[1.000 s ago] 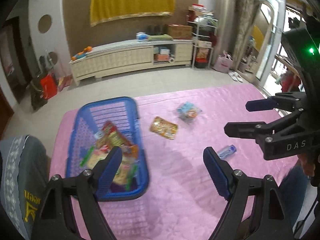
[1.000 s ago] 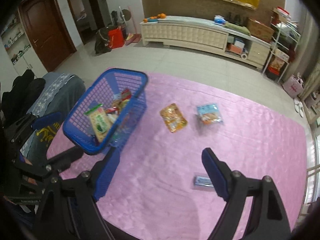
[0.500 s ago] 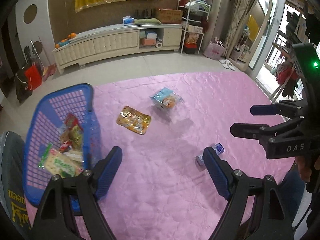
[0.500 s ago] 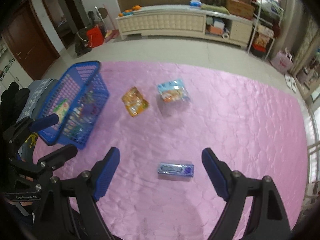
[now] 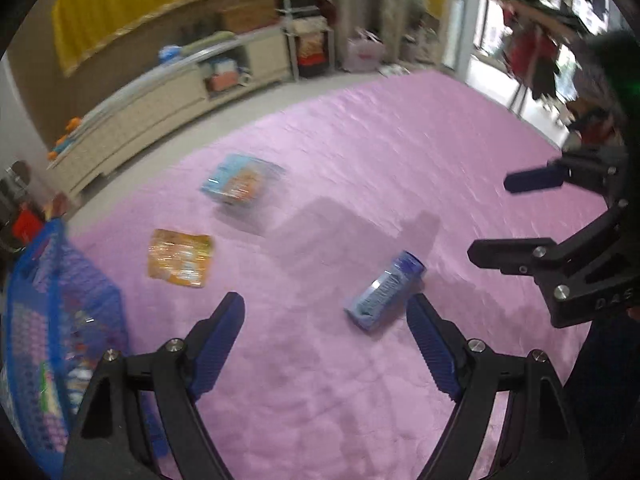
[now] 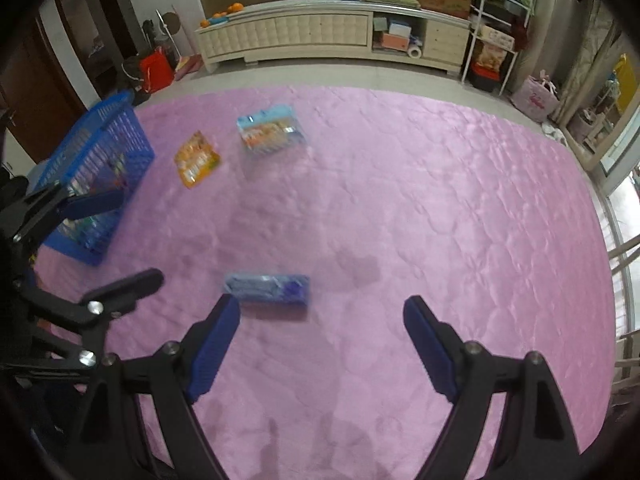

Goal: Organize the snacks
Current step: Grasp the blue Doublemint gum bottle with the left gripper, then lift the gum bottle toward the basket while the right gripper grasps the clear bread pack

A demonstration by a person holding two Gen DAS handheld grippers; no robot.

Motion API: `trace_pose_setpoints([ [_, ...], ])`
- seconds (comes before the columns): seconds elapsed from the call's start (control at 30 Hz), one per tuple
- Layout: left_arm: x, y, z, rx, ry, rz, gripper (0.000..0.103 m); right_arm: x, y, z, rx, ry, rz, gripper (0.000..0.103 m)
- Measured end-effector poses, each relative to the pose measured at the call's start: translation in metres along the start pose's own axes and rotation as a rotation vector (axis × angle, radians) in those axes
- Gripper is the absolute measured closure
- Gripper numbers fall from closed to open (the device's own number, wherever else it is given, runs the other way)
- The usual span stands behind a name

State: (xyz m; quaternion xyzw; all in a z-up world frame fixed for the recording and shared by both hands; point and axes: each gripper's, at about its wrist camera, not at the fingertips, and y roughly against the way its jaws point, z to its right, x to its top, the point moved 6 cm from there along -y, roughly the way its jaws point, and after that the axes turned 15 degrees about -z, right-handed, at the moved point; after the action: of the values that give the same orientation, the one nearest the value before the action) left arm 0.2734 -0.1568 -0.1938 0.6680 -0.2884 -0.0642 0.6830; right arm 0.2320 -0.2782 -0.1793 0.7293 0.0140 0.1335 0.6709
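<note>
A blue snack pack (image 5: 385, 291) lies on the pink cover, just ahead of my open left gripper (image 5: 326, 316), close to its right finger; it also shows in the right wrist view (image 6: 267, 288). An orange packet (image 5: 180, 257) and a light-blue packet (image 5: 239, 180) lie farther off, also seen from the right as orange packet (image 6: 196, 159) and light-blue packet (image 6: 271, 129). The blue basket (image 5: 44, 320) with several snacks sits at the left. My right gripper (image 6: 322, 320) is open and empty, with the blue pack just past its left finger.
The pink cover (image 6: 440, 208) ends at a tiled floor. A long cream cabinet (image 6: 312, 32) stands by the far wall, shelves and bags to its right. The right gripper shows in the left wrist view (image 5: 520, 220); the left gripper shows in the right wrist view (image 6: 108, 240).
Both views have swung right, away from the basket. The blue pack now lies closer to both grippers. Both grippers stay open and empty.
</note>
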Motion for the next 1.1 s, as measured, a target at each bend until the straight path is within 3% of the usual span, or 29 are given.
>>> trace_pose_setpoints([
  [0.13, 0.007, -0.025, 0.019, -0.004, -0.076, -0.037, 0.021, -0.012, -0.011, 0.009, -0.032, 0.009, -0.006, 0.016],
  [0.3, 0.018, -0.042, 0.034, -0.037, -0.151, -0.074, 0.023, -0.024, -0.027, 0.022, -0.005, -0.002, -0.038, 0.016],
  [0.47, 0.028, -0.066, 0.042, -0.102, -0.204, -0.142, 0.049, -0.027, -0.033, 0.036, 0.045, -0.031, -0.021, 0.016],
  [0.63, 0.026, -0.083, 0.046, -0.149, -0.237, -0.232, 0.052, -0.029, -0.037, 0.046, 0.064, -0.046, -0.018, 0.016],
  [0.87, 0.028, -0.088, 0.035, -0.194, -0.171, -0.231, 0.070, -0.032, -0.043, 0.053, 0.070, -0.063, -0.024, 0.016],
  [1.1, 0.024, -0.074, 0.008, -0.168, -0.040, -0.194, 0.073, -0.029, -0.041, 0.046, 0.076, -0.068, -0.029, 0.016],
])
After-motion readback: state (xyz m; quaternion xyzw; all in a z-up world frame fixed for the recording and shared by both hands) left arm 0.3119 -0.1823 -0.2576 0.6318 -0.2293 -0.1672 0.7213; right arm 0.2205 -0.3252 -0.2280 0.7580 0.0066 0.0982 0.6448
